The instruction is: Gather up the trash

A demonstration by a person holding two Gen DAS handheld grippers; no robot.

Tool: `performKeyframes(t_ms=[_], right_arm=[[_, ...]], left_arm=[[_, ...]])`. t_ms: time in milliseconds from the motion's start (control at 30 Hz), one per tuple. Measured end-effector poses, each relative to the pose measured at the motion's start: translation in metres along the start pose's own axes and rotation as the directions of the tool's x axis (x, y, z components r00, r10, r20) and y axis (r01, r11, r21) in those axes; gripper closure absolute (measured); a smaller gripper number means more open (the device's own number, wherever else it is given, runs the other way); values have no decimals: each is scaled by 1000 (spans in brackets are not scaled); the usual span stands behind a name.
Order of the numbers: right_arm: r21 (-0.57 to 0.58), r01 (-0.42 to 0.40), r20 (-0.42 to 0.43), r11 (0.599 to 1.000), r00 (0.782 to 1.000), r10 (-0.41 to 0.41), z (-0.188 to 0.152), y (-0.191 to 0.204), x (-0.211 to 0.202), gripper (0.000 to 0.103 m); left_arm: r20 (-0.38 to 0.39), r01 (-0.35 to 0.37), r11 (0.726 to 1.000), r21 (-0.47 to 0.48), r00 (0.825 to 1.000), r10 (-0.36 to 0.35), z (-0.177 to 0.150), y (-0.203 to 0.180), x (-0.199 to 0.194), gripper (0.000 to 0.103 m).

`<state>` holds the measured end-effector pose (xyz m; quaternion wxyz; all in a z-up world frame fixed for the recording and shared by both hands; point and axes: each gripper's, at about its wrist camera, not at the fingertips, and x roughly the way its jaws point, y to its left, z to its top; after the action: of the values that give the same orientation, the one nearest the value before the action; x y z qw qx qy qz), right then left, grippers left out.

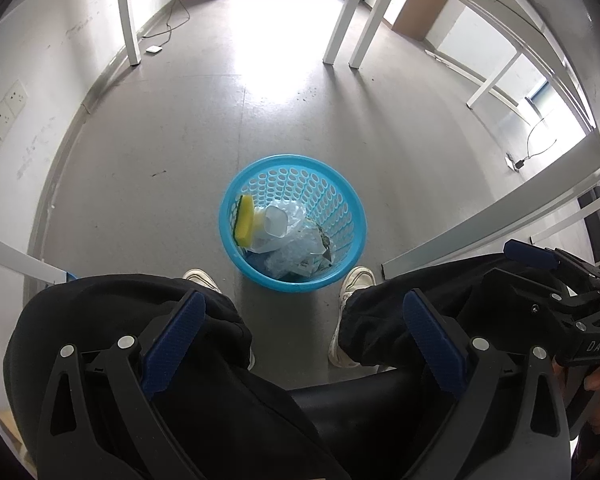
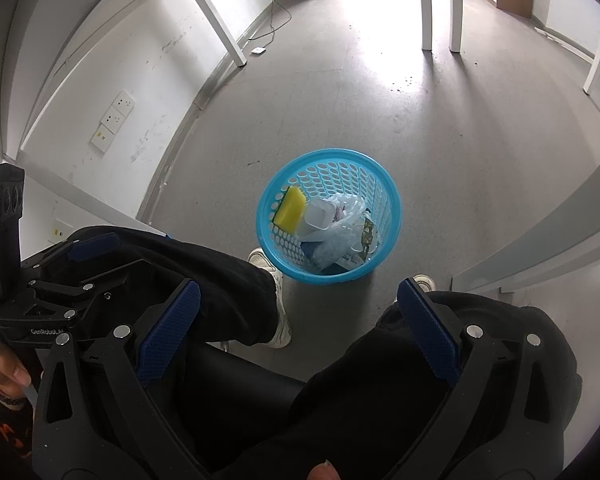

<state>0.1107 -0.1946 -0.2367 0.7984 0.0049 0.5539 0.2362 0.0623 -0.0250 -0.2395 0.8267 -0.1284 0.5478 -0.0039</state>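
A blue perforated basket [image 1: 342, 204] [image 2: 384, 184] stands on the grey floor between a seated person's white shoes. Inside it lie a yellow sponge [image 1: 245, 220] [image 2: 290, 210], a white cup [image 1: 276, 220] [image 2: 319, 213], crumpled clear plastic [image 1: 300, 240] [image 2: 346, 210] and a dark wrapper [image 1: 324, 242] [image 2: 369, 236]. My left gripper [image 1: 304, 308] is open and empty, held high above the person's lap, well short of the basket. My right gripper [image 2: 298, 300] is also open and empty, above the knees. Each gripper appears at the edge of the other's view.
The person's legs in black trousers [image 1: 120, 320] [image 2: 220, 268] fill the lower part of both views. White table legs [image 1: 342, 12] [image 2: 426, 4] stand on the floor beyond the basket. A white wall with sockets [image 2: 114, 120] and a trailing cable [image 1: 172, 24] runs along the left.
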Motion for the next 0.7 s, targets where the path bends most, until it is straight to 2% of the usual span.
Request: performKeyframes(t_ms=[700], right_arm=[[-2,-1,-5,1000,1000,1,0,0,2,9]], left_arm=[[-12,-2,1000,9,1000,3,-2,-7,1,6]])
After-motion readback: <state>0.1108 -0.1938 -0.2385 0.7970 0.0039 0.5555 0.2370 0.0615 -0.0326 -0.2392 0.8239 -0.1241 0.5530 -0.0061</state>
